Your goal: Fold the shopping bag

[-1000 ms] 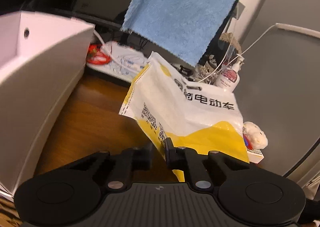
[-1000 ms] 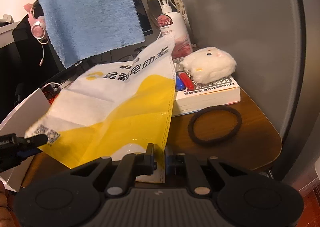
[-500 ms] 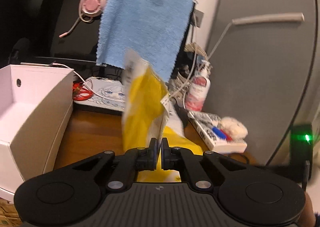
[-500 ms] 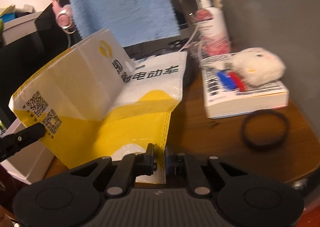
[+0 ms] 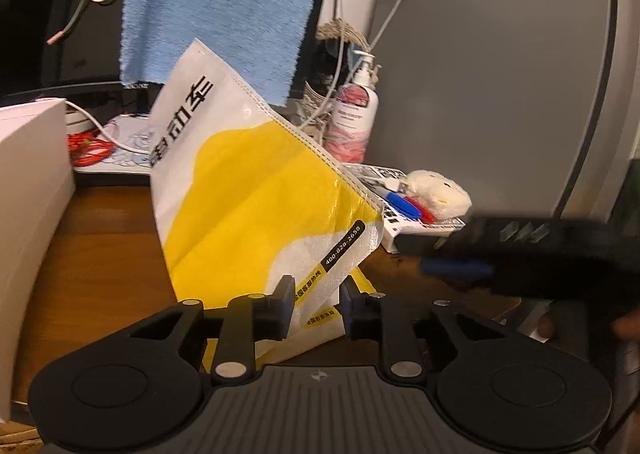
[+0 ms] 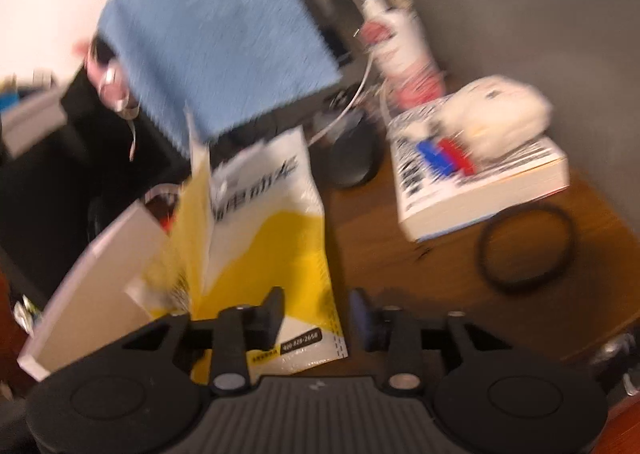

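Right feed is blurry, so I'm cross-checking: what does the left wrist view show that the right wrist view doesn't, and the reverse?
Only the left wrist view: the right gripper entering from the side, and red cables.

Only the right wrist view: a black hair tie on the table.

Both: the shopping bag, partly folded and lying between open jaws, the blue towel, the pump bottle, the book, and the plush toy.

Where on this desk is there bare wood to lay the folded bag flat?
Bare wood lies between the white box and the shopping bag, and between the bag and the book. The hair band takes the right corner; the back edge is crowded with cables and a pump bottle.
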Action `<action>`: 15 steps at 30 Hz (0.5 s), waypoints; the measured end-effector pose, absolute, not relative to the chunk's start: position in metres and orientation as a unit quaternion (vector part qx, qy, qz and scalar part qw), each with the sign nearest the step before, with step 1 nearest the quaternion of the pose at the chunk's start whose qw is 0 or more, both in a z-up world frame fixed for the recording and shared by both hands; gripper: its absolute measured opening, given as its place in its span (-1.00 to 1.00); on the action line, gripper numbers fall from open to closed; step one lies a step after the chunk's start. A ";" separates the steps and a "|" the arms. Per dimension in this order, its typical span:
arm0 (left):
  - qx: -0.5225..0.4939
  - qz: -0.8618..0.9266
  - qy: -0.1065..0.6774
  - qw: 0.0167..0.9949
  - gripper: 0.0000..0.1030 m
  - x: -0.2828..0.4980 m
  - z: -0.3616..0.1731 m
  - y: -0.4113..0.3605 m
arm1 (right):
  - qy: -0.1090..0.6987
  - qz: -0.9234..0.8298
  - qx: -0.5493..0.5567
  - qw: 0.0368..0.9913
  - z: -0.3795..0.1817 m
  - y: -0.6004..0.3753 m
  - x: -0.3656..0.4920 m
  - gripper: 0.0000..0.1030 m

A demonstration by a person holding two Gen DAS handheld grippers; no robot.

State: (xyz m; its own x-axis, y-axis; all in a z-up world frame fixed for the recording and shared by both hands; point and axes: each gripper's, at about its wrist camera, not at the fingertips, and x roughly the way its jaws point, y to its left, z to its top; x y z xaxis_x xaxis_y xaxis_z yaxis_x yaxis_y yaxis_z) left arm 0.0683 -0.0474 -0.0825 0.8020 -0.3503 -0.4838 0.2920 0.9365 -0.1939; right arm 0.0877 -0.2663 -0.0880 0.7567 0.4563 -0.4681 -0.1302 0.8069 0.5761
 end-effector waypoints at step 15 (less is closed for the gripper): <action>-0.057 -0.209 0.291 0.932 -0.57 0.070 -0.083 -0.044 | 0.340 0.216 0.276 0.873 -0.090 -0.252 0.103 -0.91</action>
State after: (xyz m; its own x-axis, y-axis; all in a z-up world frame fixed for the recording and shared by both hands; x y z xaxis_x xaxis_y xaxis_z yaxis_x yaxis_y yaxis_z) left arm 0.0705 -0.0443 -0.0827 0.7437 -0.4225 -0.5180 0.3557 0.9063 -0.2284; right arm 0.1032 -0.2518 -0.0896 0.6757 0.5641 -0.4746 -0.1885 0.7546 0.6286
